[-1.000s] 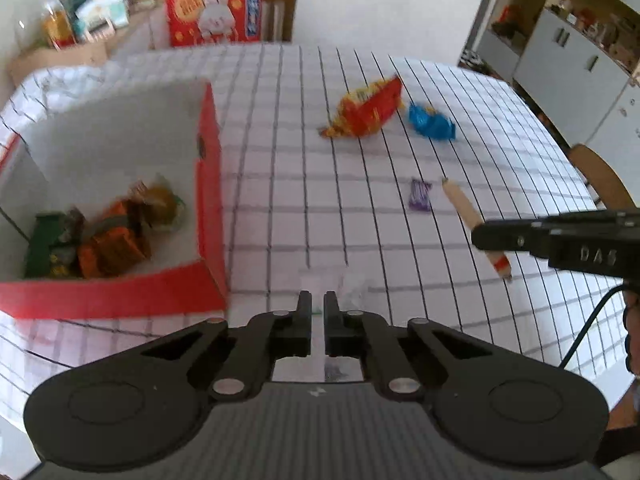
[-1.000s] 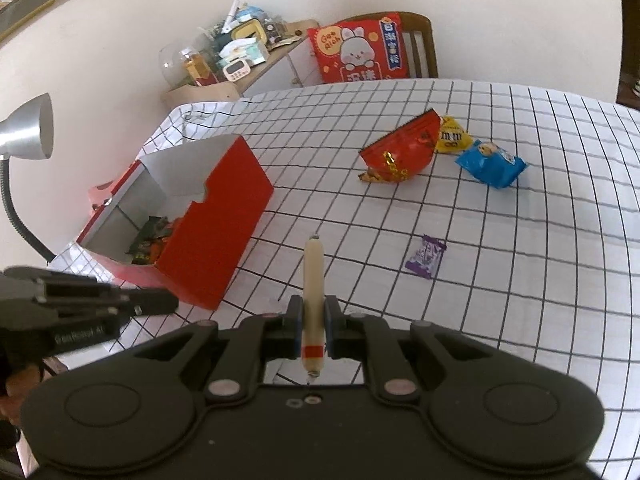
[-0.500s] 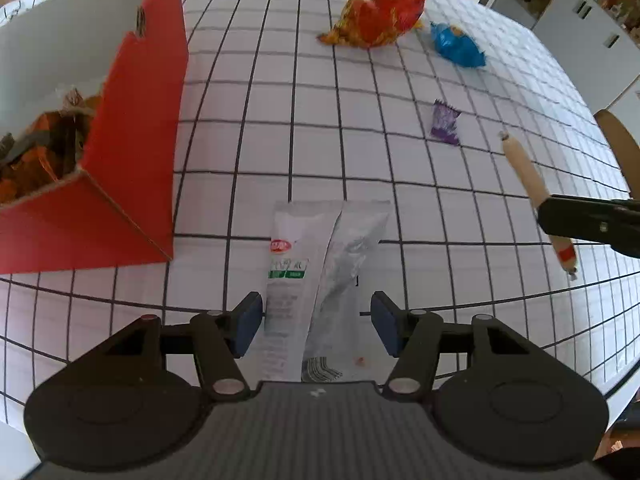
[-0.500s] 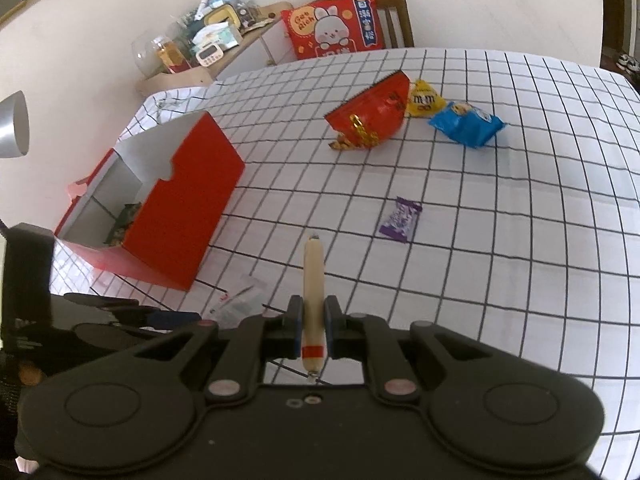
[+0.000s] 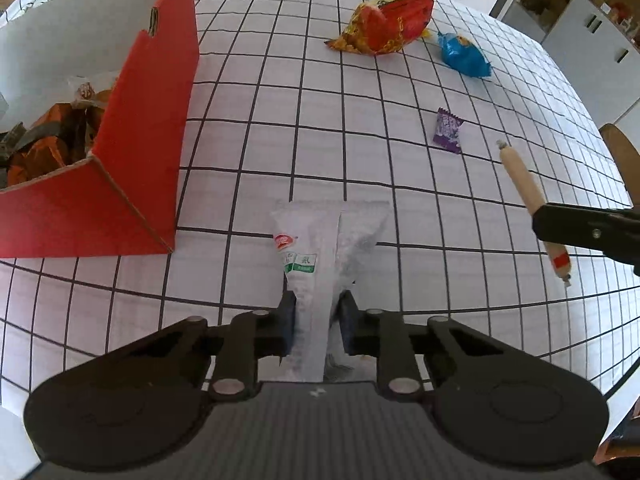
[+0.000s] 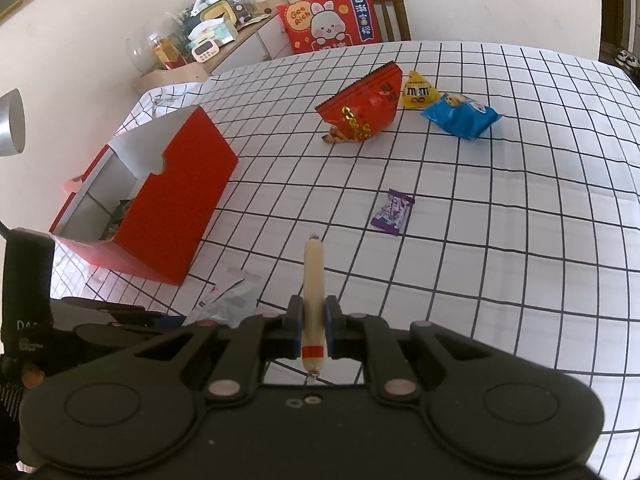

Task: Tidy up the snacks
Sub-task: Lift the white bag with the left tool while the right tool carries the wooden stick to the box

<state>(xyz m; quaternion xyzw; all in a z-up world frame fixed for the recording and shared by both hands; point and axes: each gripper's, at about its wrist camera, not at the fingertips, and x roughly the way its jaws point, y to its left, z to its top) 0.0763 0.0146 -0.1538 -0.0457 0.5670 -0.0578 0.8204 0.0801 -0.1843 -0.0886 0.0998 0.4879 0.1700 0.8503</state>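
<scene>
the left gripper pointed steeply down at the checked tablecloth, and its jaws had just been closing on the near end of a flat white packet that lay just in front of the red box's corner. the blue pads stood against both edges of the packet and the wrapper looked pinched and creased between them, so the grip seemed made, though the packet was not yet lifted. taking it by its narrow end made sense: the wide end lay flat, leaving little for the pads to bite on.

the right gripper was clamped tight on a thin sausage stick, held near its red-banded end so that most of its length stuck out ahead of the fingers. it hovered above the cloth beside the left one, probably waiting its turn at the box.

the red box stood open at the left, with several orange and dark wrapped snacks already inside. farther off lay a purple candy, a red snack bag, a yellow pouch touching it and a blue packet just beside. i judged the sorting about half done, with the white packet going into the box next
</scene>
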